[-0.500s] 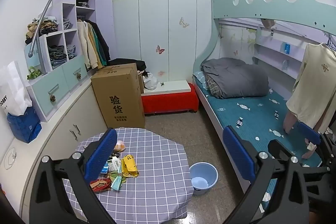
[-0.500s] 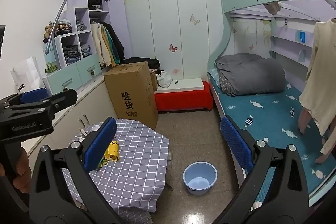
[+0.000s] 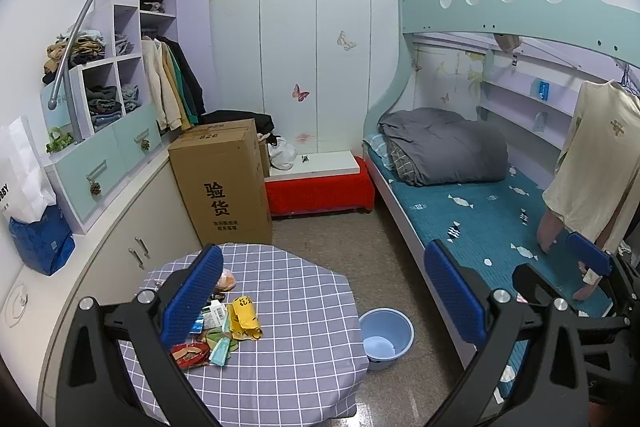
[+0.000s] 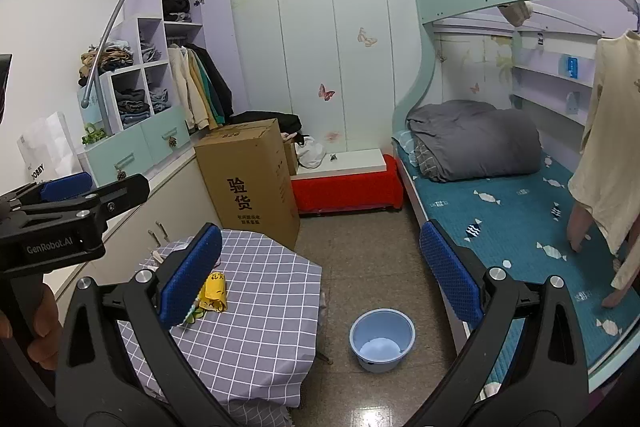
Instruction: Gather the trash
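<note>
Trash (image 3: 224, 323) lay in a loose pile on the checked worktop (image 3: 288, 347), both claws, left (image 3: 324, 303) and right (image 4: 320, 275), were wide apart and empty, so light wrappers could slip off when pinched.

"验货" and "826" on the cardboard box (image 3: 222, 183); "GenRobot.AI" on the left hand-held gripper (image 4: 60, 205).

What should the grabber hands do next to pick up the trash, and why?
Probably lower the left gripper toward the wrapper pile on the checked table. Both grippers are open and empty, well above the table, and the pile sits beside the left gripper's left finger. The blue bucket on the floor looks like the place for it afterwards.
</note>
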A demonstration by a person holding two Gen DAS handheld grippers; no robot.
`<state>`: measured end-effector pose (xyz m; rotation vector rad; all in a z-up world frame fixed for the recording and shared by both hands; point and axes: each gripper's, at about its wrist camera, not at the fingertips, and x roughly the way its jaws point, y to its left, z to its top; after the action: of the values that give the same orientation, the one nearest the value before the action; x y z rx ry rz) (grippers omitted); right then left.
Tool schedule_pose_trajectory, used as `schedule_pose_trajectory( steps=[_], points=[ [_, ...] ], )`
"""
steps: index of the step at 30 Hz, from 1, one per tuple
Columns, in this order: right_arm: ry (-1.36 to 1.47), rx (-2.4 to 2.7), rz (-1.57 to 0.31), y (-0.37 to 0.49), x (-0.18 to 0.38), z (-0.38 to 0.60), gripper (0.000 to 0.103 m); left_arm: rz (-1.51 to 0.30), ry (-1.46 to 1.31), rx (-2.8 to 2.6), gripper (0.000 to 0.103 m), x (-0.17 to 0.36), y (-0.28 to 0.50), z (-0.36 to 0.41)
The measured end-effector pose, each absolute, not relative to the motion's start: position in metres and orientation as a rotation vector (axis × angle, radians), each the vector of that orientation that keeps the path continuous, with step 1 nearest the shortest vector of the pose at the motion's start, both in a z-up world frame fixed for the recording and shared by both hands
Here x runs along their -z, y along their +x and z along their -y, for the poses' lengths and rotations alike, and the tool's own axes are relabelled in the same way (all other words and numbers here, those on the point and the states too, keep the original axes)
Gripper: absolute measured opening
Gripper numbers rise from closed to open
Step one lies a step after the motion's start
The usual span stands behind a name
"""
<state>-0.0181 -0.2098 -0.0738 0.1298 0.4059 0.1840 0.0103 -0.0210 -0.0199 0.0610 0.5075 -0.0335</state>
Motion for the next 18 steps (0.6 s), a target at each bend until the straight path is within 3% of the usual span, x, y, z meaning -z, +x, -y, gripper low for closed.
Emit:
schedule_pose_trajectory(
  steps=[18],
  points=[
    [0.148,-0.181,-0.414,-0.0112,0.0783,0.2149,0.097,-0.517,0.063,0.04,0.099,0.0175,0.0143,0.0225]
  ],
)
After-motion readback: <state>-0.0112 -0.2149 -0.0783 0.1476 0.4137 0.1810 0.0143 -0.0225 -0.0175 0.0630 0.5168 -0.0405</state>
